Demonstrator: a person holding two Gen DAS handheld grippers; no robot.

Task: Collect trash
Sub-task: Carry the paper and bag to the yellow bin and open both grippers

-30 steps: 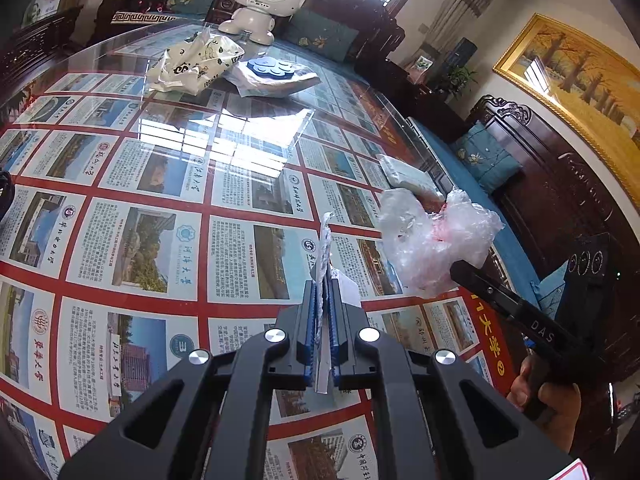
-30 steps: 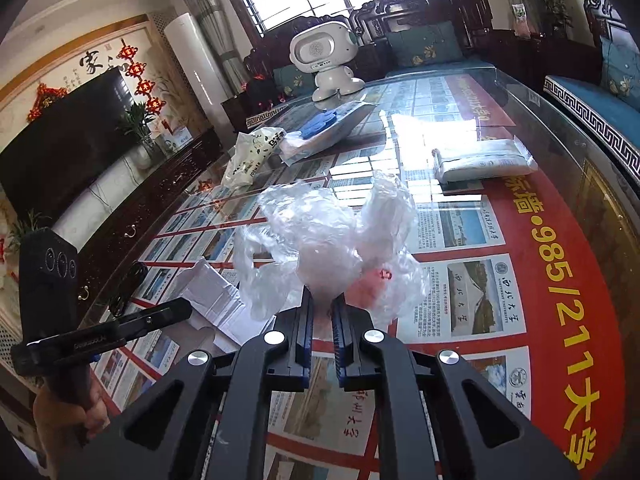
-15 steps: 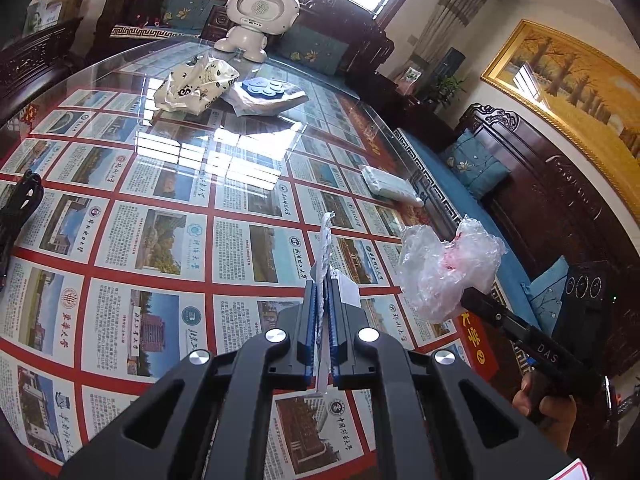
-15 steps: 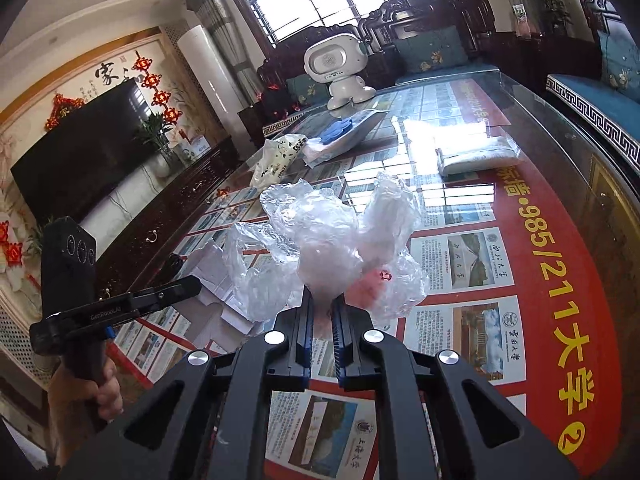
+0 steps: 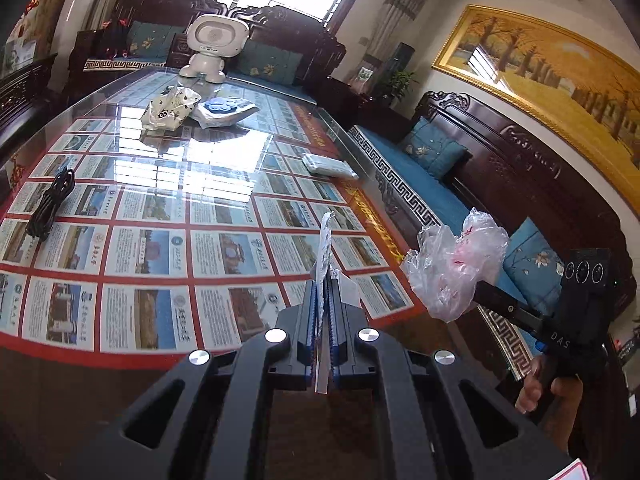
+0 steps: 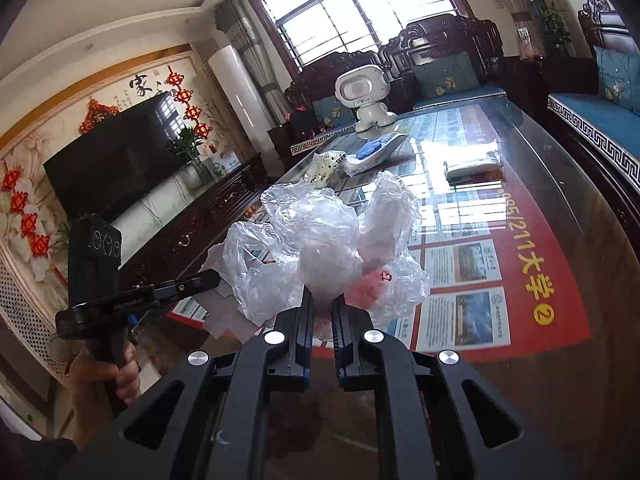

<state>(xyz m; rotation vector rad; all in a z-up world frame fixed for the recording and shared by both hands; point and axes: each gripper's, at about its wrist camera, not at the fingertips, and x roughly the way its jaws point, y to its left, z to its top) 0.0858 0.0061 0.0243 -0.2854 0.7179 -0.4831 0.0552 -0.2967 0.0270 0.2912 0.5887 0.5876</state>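
Note:
My left gripper [image 5: 322, 280] is shut on a thin white scrap of paper [image 5: 325, 240] that stands up edge-on between the pads, above the near edge of the glass-topped table [image 5: 160, 360]. My right gripper [image 6: 322, 300] is shut on a crumpled clear plastic bag [image 6: 320, 248] with a pink patch, held in the air over the table's near end. In the left wrist view that plastic bag [image 5: 456, 268] hangs off the table's right side. The right wrist view catches the left gripper [image 6: 200, 280] at the lower left, with the white paper [image 6: 228, 320] below it.
Still on the table are a patterned white bag [image 5: 170, 108], a clear packet with a blue item [image 5: 224, 110], a white pack [image 5: 328, 166], a black cord bundle [image 5: 50, 204] and a white toy robot [image 5: 210, 50]. Dark wooden sofas with blue cushions [image 5: 436, 152] surround it.
Both grippers have pulled back and up from the table's middle toward its near edge, each still holding its piece of trash. The table's near edge and the cord have come into view.

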